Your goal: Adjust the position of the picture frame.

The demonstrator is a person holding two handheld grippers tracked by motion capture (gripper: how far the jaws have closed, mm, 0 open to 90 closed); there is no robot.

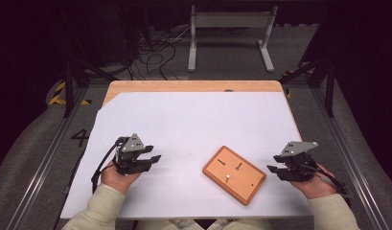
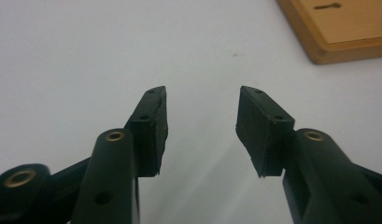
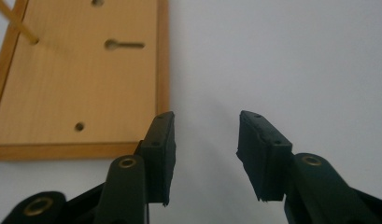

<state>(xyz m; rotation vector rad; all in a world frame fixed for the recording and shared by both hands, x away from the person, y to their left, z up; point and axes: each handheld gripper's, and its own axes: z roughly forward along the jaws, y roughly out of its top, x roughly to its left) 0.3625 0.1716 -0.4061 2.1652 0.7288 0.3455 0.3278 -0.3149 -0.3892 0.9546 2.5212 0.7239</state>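
A flat wooden board (image 1: 234,174) with keyhole slots and a small upright peg (image 1: 228,178) lies turned at an angle on the white sheet, between my two hands. My left gripper (image 1: 154,153) hovers to the board's left, jaws apart with nothing between them (image 2: 201,123); the board's corner (image 2: 338,32) is at that view's top right. My right gripper (image 1: 276,163) sits just right of the board, jaws also apart and empty (image 3: 206,144). In the right gripper view the board (image 3: 81,79) fills the upper left, with a thin wooden peg (image 3: 18,25) standing in it.
The white sheet (image 1: 193,124) covers most of a wooden tabletop (image 1: 193,86). Beyond the table, a grey metal stand (image 1: 229,33) and loose cables (image 1: 155,52) lie on the floor. Dark frame legs flank the table on both sides.
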